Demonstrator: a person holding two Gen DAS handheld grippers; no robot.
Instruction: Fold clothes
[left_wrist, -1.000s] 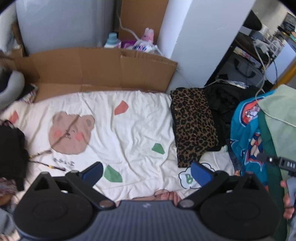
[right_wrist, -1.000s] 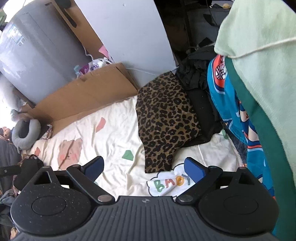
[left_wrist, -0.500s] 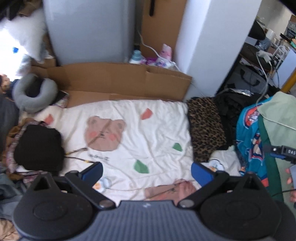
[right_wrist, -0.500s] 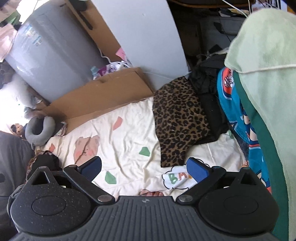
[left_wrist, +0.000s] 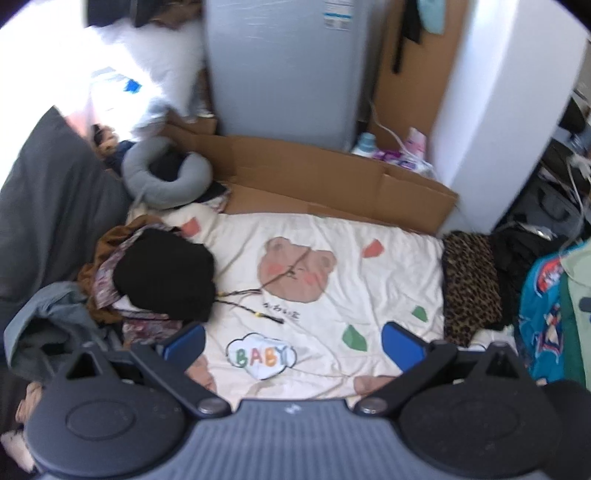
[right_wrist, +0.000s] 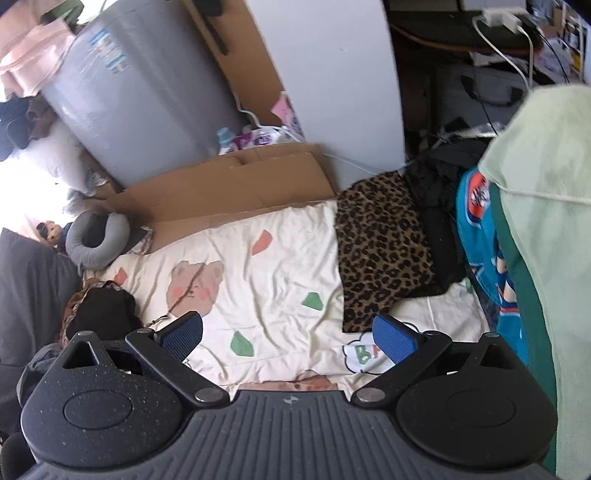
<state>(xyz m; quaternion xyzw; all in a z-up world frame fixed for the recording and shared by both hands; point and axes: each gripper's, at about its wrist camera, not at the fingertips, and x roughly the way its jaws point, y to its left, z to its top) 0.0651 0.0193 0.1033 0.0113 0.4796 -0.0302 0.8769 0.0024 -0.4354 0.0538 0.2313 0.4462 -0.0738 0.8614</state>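
Observation:
A cream blanket (left_wrist: 332, 254) (right_wrist: 280, 266) with a bear print and the word BABY is spread flat. A folded leopard-print garment (left_wrist: 469, 284) (right_wrist: 380, 243) lies on its right edge beside black clothes (left_wrist: 517, 258) (right_wrist: 436, 206). At the left lies a heap with a black garment (left_wrist: 166, 277) (right_wrist: 99, 314) on top of patterned ones. My left gripper (left_wrist: 293, 345) hangs open above the blanket's near edge, holding nothing. My right gripper (right_wrist: 288, 338) is open too, empty, above the blanket left of the leopard garment.
A blue cartoon-print cloth (left_wrist: 543, 306) (right_wrist: 484, 240) and a pale green cloth (right_wrist: 546, 206) hang at the right. Flattened cardboard (left_wrist: 332, 177) (right_wrist: 229, 184), a grey appliance (left_wrist: 284, 70), a white panel (left_wrist: 506, 110) and a grey neck pillow (left_wrist: 166, 177) (right_wrist: 96, 240) border the blanket's far side. Dark bedding (left_wrist: 48, 199) fills the left.
Both grippers have pulled back and risen, so more of the blanket and room shows. The left view has swung left, bringing the black heap and neck pillow into view. Both stay open.

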